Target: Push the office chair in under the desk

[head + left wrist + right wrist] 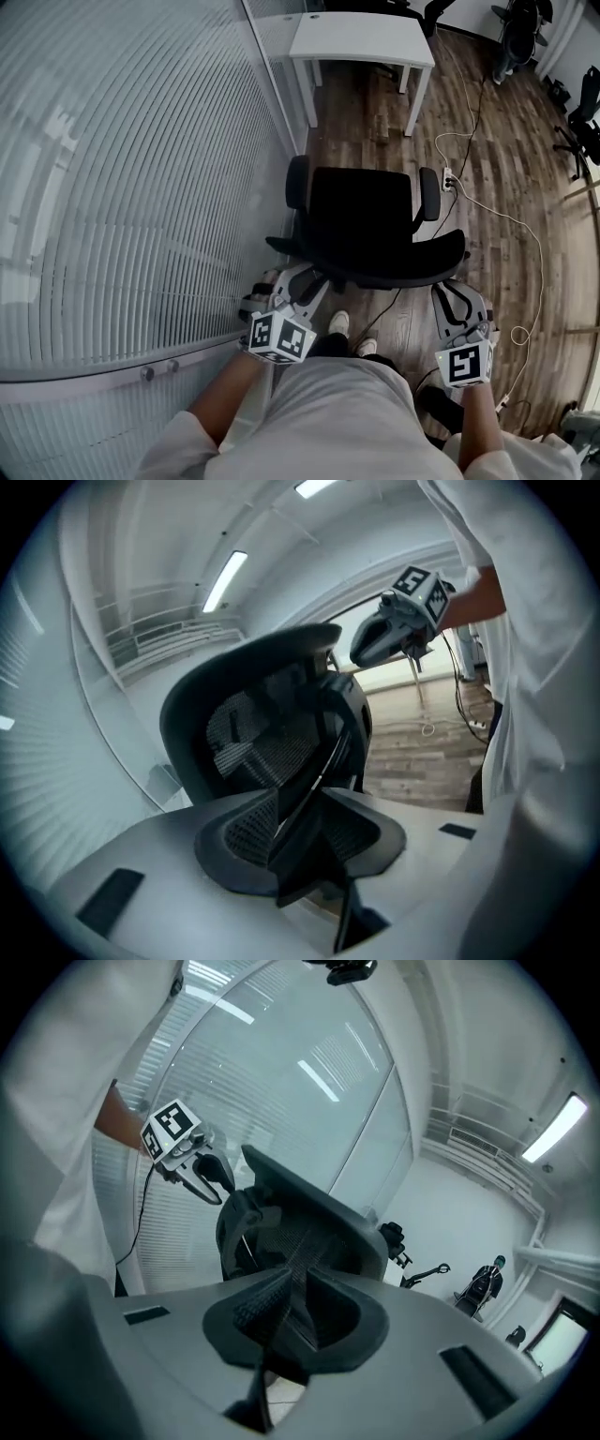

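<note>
The black office chair point(361, 220) stands on the wood floor, its seat towards the white desk point(361, 37) and its curved back towards me. There is bare floor between the chair and the desk. My left gripper point(302, 283) is at the left end of the chair back, jaws open, with the dark edge of the back point(262, 733) right in front of its pads point(253, 829). My right gripper point(450, 284) is at the right end of the back, jaws shut, pointing at the mesh back point(309, 1222). Each gripper view shows the other gripper across the chair.
A glass partition with blinds point(122, 187) runs along the left, close to the chair and desk. A power strip point(447, 178) and white cable point(525, 234) lie on the floor to the right. More black chairs point(520, 33) stand at the far right. My shoes point(337, 323) are behind the chair.
</note>
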